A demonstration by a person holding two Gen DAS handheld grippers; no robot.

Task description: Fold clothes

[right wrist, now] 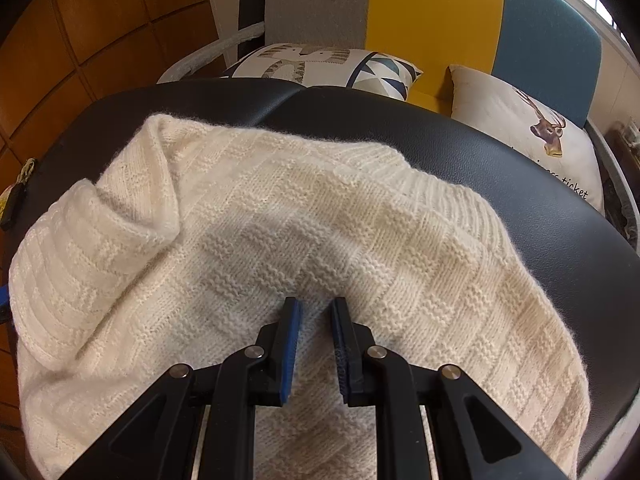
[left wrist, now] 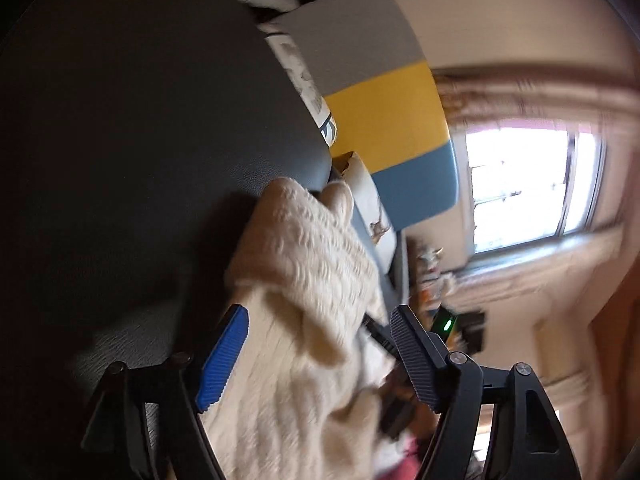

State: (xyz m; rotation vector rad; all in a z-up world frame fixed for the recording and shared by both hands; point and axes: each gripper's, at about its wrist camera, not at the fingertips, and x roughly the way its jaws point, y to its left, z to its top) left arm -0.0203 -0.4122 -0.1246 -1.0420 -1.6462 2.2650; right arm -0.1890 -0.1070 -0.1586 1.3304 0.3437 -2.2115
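A cream knitted sweater (right wrist: 320,208) lies spread on a black padded leather surface (right wrist: 500,168), with a sleeve folded over at its left. My right gripper (right wrist: 315,302) points steeply down at the sweater's near middle, its jaws a narrow gap apart and shut on a raised ridge of the knit. In the blurred left wrist view, a bunched part of the sweater (left wrist: 304,248) lies between the wide-apart fingers of my left gripper (left wrist: 320,312). That gripper is open, and neither the blue pad (left wrist: 224,356) nor the dark one presses on the cloth.
Behind the black surface stands a grey, yellow and blue striped backrest (right wrist: 432,20) with a patterned cushion (right wrist: 320,62) and a deer cushion (right wrist: 528,128). Brown wooden panelling (right wrist: 80,40) is at the left. A bright window (left wrist: 520,188) and a green-lit black device (left wrist: 446,324) show in the left view.
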